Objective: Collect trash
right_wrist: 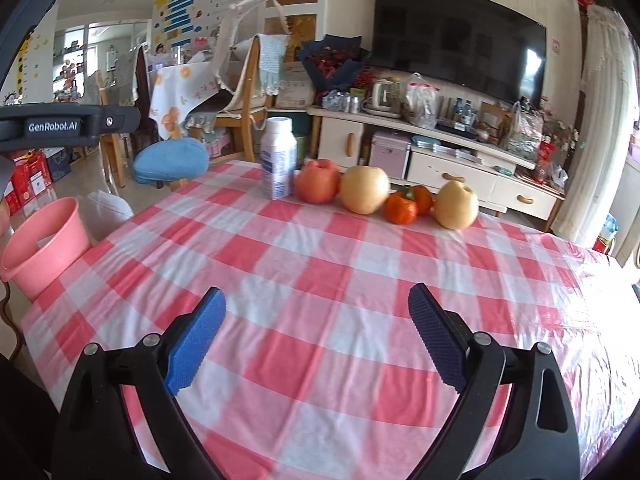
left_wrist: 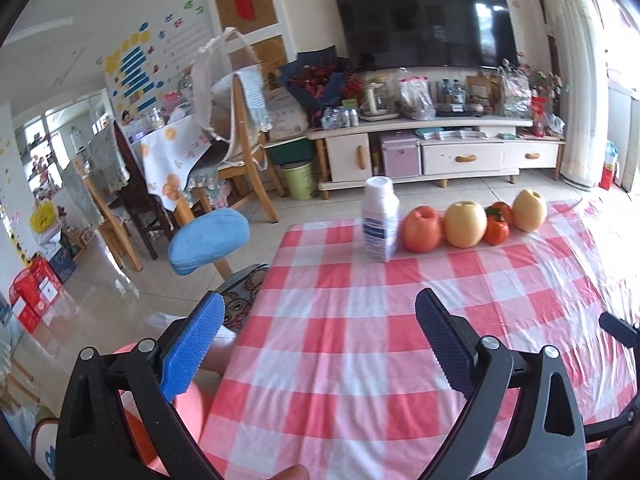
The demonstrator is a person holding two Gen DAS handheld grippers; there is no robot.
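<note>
While both our grippers hang spread and empty over the near edge of the checked tablecloth, nothing lies between their pads. Our left gripper sits just beside the pink bin at the table's left edge; our right gripper hovers further in. Straight ahead at the far edge stands the white bottle, upright, its long axis vertical, leftmost in a row with the apple, pears and persimmons. We judge it the trash, roughly dead ahead of the left gripper and slightly left of the right.

Both wrist views low over tablecloth
</note>
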